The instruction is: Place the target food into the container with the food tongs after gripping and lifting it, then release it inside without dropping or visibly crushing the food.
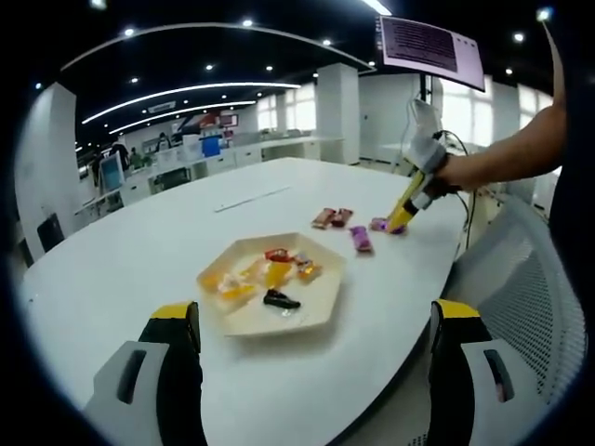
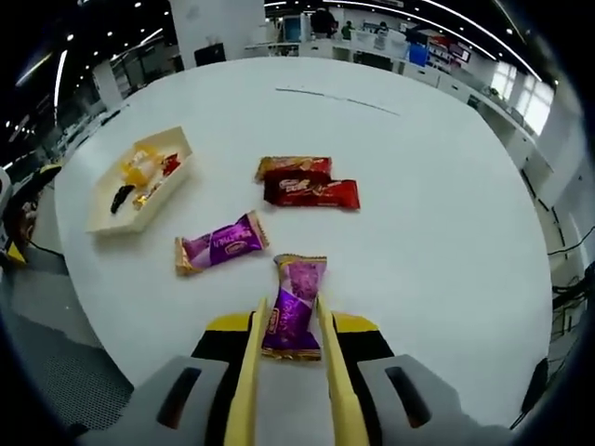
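Note:
My right gripper [image 2: 293, 327] is shut on yellow food tongs [image 2: 248, 376]. The tong blades flank a purple-wrapped candy [image 2: 294, 311] that lies on the white table [image 2: 437, 232], and they touch both of its sides. In the left gripper view the right gripper [image 1: 417, 189] points its tongs [image 1: 402, 216] down at that candy [image 1: 383, 225]. A cream hexagonal tray [image 1: 249, 321] holds several wrapped sweets; it lies at far left in the right gripper view [image 2: 100, 221]. My left gripper [image 1: 314, 312] stands open, near the tray's front edge, with nothing in it.
A second purple candy [image 2: 221, 244] and two red-brown bars [image 2: 311, 192] lie between the tongs and the tray. A mesh office chair [image 1: 530, 279] stands at the table's right edge. A person's forearm [image 1: 507, 153] reaches in from the right. Desks and monitors fill the background.

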{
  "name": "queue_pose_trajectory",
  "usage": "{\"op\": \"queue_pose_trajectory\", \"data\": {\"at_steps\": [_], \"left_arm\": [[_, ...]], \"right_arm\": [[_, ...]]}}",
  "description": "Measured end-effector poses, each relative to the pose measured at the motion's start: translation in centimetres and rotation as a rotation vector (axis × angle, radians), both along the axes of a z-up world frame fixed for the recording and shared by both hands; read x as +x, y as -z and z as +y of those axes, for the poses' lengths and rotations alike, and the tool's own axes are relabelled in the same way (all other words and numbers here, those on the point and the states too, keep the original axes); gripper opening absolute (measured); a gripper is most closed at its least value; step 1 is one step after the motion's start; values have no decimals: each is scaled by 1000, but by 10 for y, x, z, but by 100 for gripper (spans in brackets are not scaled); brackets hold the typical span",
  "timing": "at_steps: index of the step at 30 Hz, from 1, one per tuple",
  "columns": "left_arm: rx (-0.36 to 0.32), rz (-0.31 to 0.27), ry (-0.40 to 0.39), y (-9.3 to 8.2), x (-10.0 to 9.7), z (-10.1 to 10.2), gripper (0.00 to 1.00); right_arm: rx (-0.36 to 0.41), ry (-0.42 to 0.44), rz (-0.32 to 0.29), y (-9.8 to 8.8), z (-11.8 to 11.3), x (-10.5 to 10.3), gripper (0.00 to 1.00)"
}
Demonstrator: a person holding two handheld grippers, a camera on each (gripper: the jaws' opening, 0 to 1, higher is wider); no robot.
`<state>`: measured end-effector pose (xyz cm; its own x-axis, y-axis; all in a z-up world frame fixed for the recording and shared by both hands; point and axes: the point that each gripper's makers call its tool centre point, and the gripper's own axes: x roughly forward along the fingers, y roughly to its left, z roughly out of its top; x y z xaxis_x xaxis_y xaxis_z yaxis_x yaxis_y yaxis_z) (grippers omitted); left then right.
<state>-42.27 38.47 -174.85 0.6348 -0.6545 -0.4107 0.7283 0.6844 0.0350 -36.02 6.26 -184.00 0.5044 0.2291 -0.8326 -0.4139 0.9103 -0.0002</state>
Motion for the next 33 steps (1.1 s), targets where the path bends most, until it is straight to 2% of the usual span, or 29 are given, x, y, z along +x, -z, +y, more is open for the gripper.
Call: {"op": "queue_pose_trajectory", "data": {"at_steps": [19,23,28,33], "left_arm": [[6,9,0,2,0,0,99],[7,7,-2,1,0,0,99],[6,8,-1,1,0,0,99],[4,7,-1,2,0,1,99]], "right_arm": [[27,-3,-36,-3,3,7,29],[-23,-21,-55,-2,1,5,25],[-23,-35,-49,0,1,5,22],[-32,-65,-70,-3,4,7,20]]}}
